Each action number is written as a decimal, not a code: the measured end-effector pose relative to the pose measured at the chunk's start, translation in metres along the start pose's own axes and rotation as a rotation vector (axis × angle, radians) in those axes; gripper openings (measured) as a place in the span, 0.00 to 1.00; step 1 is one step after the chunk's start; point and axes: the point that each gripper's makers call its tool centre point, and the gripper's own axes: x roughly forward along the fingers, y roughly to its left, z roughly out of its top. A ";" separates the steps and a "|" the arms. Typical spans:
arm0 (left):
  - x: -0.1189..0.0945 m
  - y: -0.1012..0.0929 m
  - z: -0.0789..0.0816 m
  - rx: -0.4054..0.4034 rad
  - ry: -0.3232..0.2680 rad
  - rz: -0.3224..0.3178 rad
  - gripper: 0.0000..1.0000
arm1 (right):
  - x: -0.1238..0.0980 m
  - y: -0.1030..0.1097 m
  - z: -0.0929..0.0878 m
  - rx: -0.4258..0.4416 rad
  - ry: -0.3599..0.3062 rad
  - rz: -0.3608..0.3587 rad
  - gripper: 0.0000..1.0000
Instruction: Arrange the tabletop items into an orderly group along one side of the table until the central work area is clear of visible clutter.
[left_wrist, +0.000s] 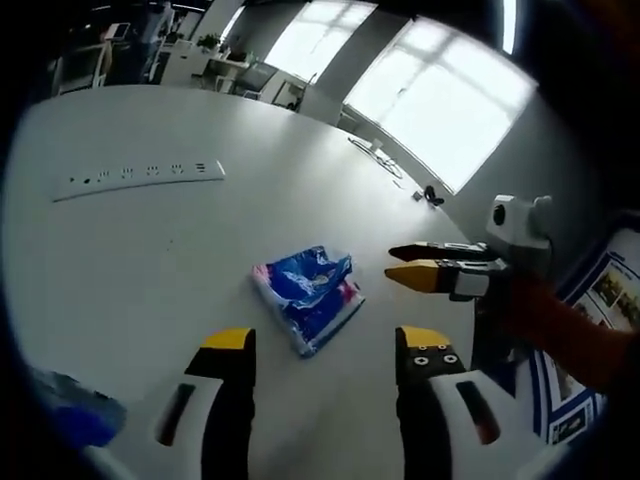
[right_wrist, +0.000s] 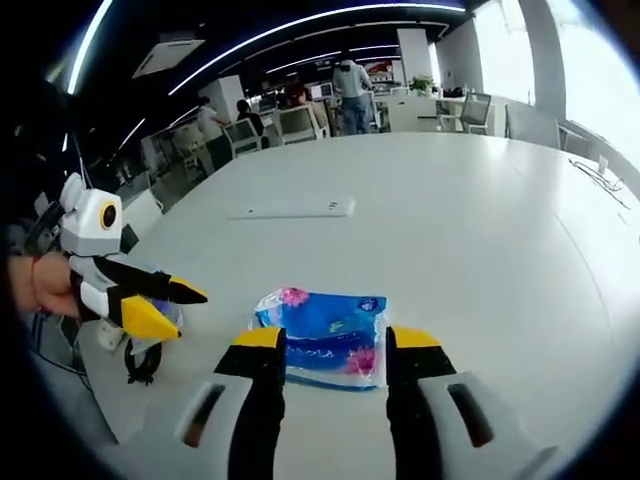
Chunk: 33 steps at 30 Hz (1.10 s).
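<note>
Your right tool (right_wrist: 327, 345) & left tool (left_wrist: 325, 345): jaws wide, empty; blue packet (right_wrist: 325, 337) on desk (right_wrist: 480, 230), power strip (right_wrist: 292, 208) beyond.

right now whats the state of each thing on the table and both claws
tissue pack: lying flat on the table, sealed, untouched
power strip: lying flat, nothing plugged in that I can see
left claw: open, empty, above the table
right claw: open, empty, jaws either side of the tissue pack

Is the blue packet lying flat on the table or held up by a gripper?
Lying flat: the blue packet rests on the white table, ahead of the open right gripper, untouched.
</note>
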 end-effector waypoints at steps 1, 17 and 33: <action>-0.002 0.000 0.001 0.002 -0.003 -0.001 0.58 | -0.001 0.002 0.001 0.000 -0.002 0.002 0.40; -0.056 0.009 0.020 0.036 -0.073 0.015 0.61 | -0.008 0.040 0.015 -0.020 -0.026 0.047 0.47; -0.113 0.025 0.022 0.039 -0.134 0.054 0.61 | -0.017 0.085 0.024 -0.033 -0.047 0.093 0.50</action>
